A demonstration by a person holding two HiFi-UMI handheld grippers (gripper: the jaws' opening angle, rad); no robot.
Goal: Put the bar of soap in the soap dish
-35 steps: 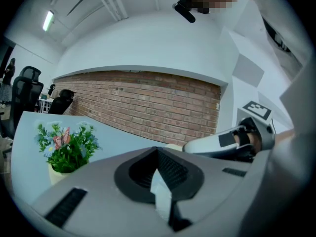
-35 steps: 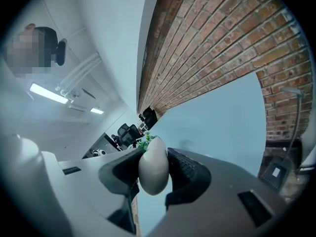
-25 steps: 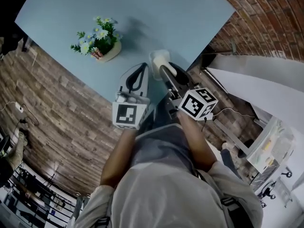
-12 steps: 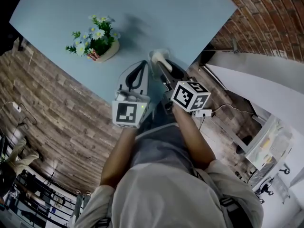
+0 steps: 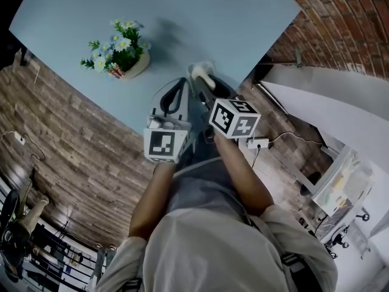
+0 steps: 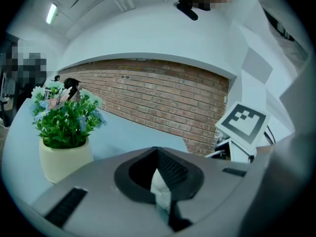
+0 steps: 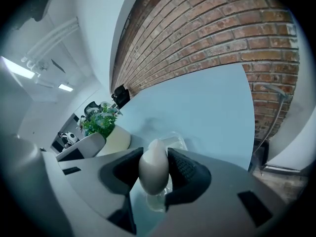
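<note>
A cream oval bar of soap sits clamped between the dark pads of my right gripper, which is shut on it. Just beyond and below the soap lies a clear soap dish on the light blue table. In the head view the soap hangs over the dish near the table's near edge, with the right gripper behind it. My left gripper rests just to the left, jaws together in a point, holding nothing that I can make out.
A cream pot of blue and white flowers stands on the table to the left of both grippers, also in the left gripper view. A brick wall runs along the right. The table's near edge lies just under the grippers.
My right gripper's marker cube has swung left, closer to the left gripper, with the soap still held. The left gripper has barely moved.
</note>
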